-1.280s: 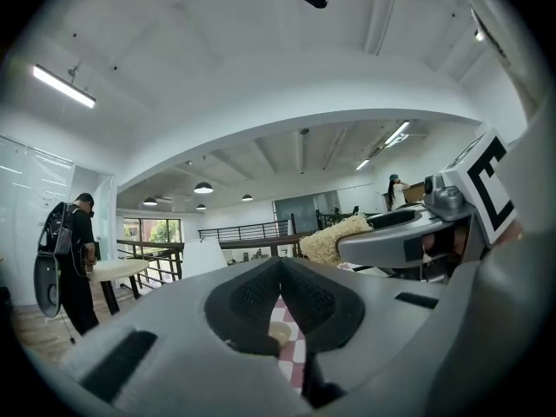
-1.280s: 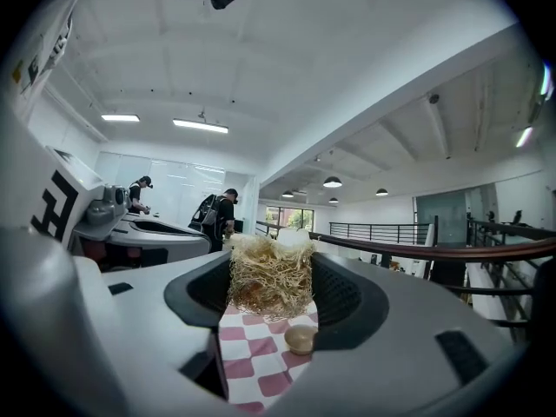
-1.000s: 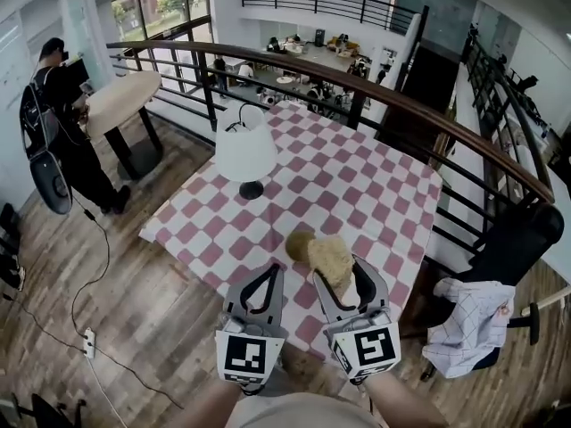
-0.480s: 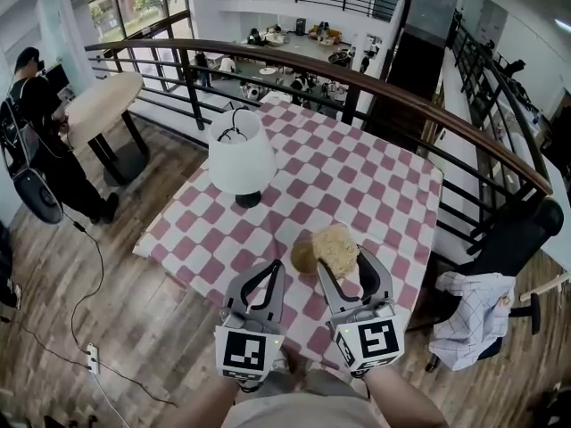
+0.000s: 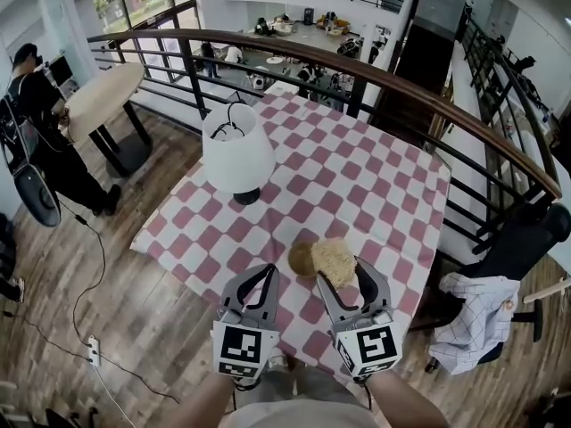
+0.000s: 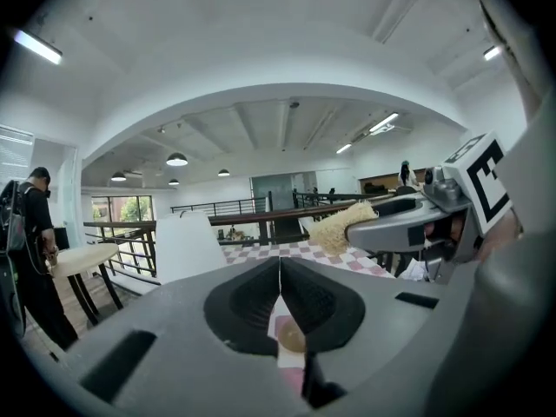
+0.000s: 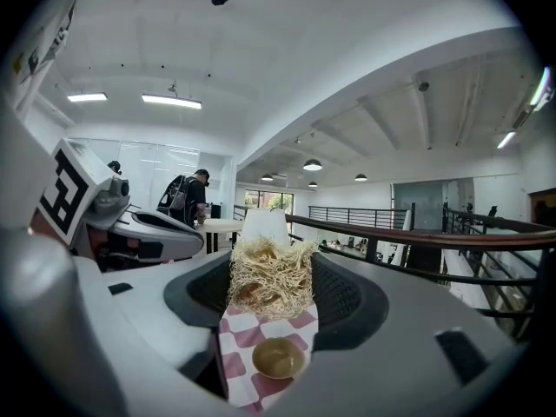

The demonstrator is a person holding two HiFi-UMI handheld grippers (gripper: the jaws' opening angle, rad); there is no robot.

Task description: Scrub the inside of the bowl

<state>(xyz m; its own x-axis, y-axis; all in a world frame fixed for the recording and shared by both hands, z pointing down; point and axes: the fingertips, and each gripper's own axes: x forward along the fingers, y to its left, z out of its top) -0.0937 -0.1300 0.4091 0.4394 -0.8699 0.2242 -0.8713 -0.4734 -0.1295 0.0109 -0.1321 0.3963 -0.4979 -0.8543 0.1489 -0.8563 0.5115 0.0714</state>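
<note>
A small brown bowl (image 5: 302,258) sits on the checkered tablecloth near the table's front edge. My right gripper (image 5: 343,271) is shut on a pale straw-coloured loofah scrubber (image 5: 336,260), held above the bowl's right side. In the right gripper view the scrubber (image 7: 269,281) fills the gap between the jaws, and the bowl (image 7: 278,357) lies below it. My left gripper (image 5: 266,275) hovers just left of the bowl, jaws shut with nothing in them. In the left gripper view its jaws (image 6: 280,273) meet in a thin line, with the bowl (image 6: 291,339) below and the scrubber (image 6: 343,226) to the right.
A white table lamp (image 5: 236,154) stands at the table's left. A curved wooden railing (image 5: 428,105) runs behind the table (image 5: 384,185). A person (image 5: 36,123) stands by a round table far left. A chair with a draped shirt (image 5: 477,315) sits to the right.
The head view has shifted a little. Both grippers and the scrubber keep nearly the same places by the bowl.
</note>
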